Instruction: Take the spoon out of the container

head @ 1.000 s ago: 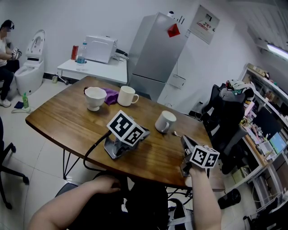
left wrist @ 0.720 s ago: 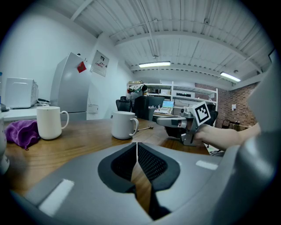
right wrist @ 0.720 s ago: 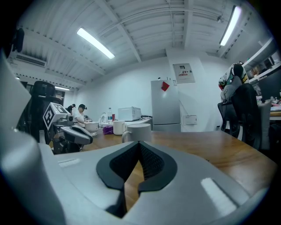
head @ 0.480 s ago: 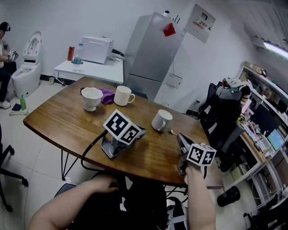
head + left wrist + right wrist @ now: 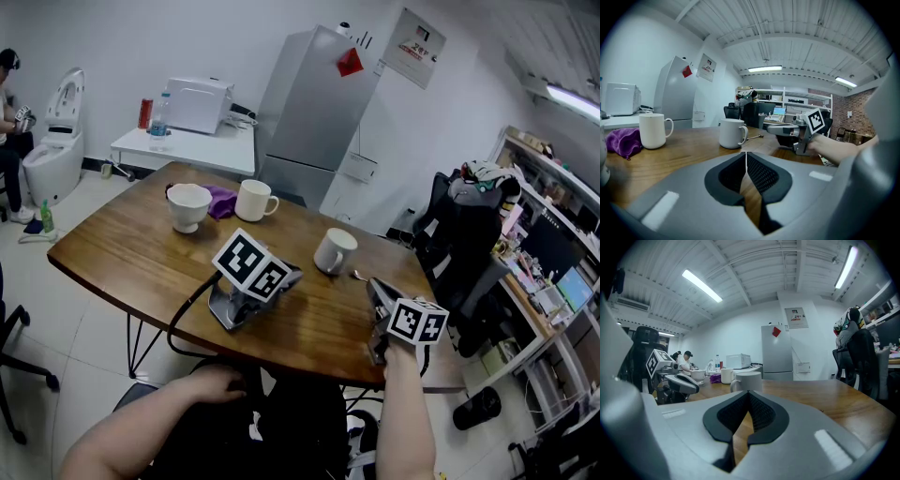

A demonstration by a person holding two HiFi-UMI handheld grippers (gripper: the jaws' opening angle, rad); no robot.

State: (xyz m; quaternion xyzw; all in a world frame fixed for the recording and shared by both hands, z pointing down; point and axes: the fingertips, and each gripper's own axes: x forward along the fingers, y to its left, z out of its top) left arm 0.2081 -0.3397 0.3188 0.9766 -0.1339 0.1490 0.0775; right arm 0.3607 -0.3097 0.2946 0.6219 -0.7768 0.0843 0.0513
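A white mug stands on the wooden table. A small metal spoon lies flat on the wood just right of it, outside the mug; the left gripper view shows the spoon beside the mug too. My right gripper, held in a hand, hovers near the table's front right edge and points at the mug. Its jaws are shut and empty. My left gripper rests on the table with no hand on it, and its jaws are shut on nothing.
A second white mug, a white bowl and a purple cloth sit at the far left of the table. Behind are a fridge and a side table. An office chair stands right. A person sits far left.
Only the head view has shifted slightly. Both grippers, the mug and the spoon stay where they were.
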